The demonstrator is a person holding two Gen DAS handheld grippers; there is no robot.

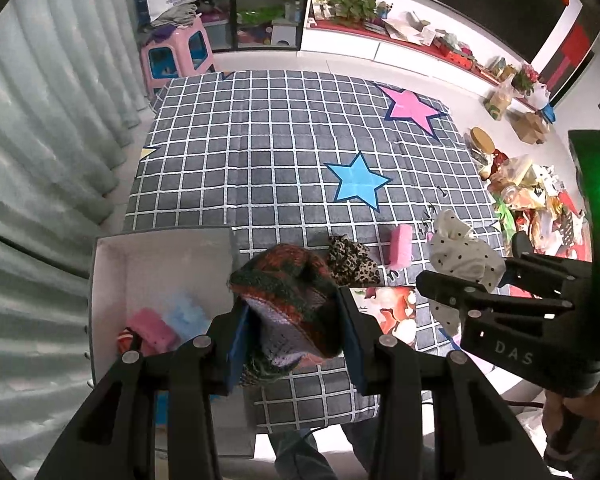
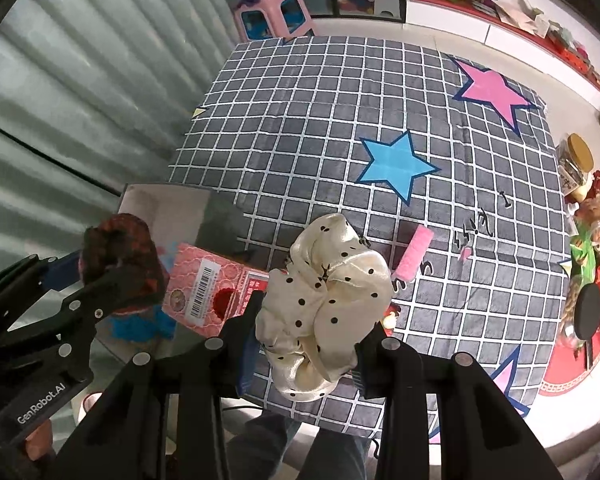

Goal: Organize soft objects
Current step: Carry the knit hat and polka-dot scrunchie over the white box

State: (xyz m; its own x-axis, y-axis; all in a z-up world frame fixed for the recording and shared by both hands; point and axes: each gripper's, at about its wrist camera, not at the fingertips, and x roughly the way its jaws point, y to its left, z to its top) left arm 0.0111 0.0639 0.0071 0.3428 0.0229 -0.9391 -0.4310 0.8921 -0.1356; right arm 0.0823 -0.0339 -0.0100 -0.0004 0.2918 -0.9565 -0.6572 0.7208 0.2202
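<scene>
Grey curtain (image 1: 40,160), pink stool (image 1: 176,56), white floor (image 1: 440,76)

Scrunchies: 3 total – 1 knit red/green (image 1: 288,292), 1 cream w/ black dots (image 2: 328,300), 1 leopard-print (image 1: 352,260). Sponges: 3 – 1 pink on the mat (image 1: 401,247), plus 1 pink (image 1: 154,330) & 1 blue (image 1: 186,312) in the box. Box: 1, white (image 1: 112,280). Hand-held grippers: 2, left (image 1: 296,344) & right (image 2: 306,354). Stars fully visible on mat: 2 – 1 pink (image 1: 412,108), 1 blue (image 1: 358,180).

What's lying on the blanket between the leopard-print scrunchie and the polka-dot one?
A pink sponge lies between the leopard-print scrunchie and the polka-dot scrunchie, seen in the left wrist view.
</scene>
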